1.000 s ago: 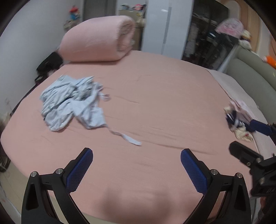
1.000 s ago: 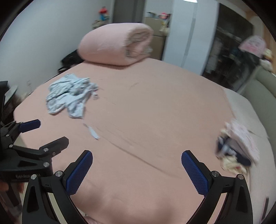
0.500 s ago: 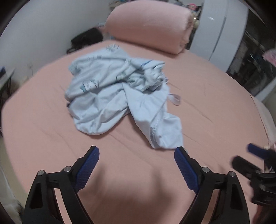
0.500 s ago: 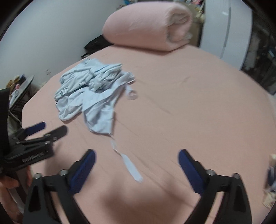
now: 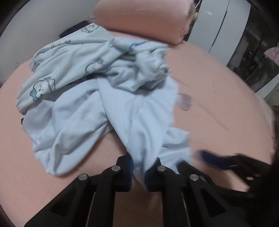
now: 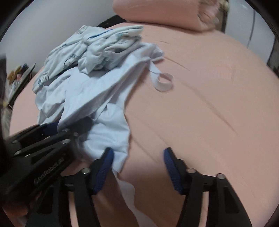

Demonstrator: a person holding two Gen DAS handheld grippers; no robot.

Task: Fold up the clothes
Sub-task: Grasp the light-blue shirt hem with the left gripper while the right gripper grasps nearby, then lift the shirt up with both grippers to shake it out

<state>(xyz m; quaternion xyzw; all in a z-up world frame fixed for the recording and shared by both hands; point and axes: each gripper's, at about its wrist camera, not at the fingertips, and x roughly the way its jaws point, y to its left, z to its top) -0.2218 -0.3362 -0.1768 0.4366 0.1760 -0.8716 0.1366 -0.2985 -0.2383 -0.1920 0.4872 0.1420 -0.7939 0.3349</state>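
A crumpled pile of light blue clothes [image 5: 97,90] lies on the pink bed [image 5: 218,108]; its upper piece carries a cartoon print [image 5: 43,83]. My left gripper [image 5: 139,168] is shut on the plain blue garment's near edge, and cloth bunches between its pads. The right wrist view shows that gripper [image 6: 68,131] low at the left, clamped on the same cloth [image 6: 97,90]. My right gripper [image 6: 137,167] has its jaws closing; the garment's hem and a white strap [image 6: 125,188] lie beside its left pad [image 6: 102,169], and the right pad is clear of them. A looped strap [image 6: 163,80] rests on the sheet.
A rolled pink quilt [image 5: 143,15] sits at the head of the bed behind the pile. A white wardrobe [image 5: 214,26] and dark shelving [image 5: 252,52] stand beyond. A black bag [image 5: 73,29] lies by the wall. A cluttered side table [image 6: 19,75] stands left of the bed.
Both grippers came down and forward onto the clothes pile. The left one went from wide open to clamped on the blue cloth. The right one's jaws have narrowed around the hem.
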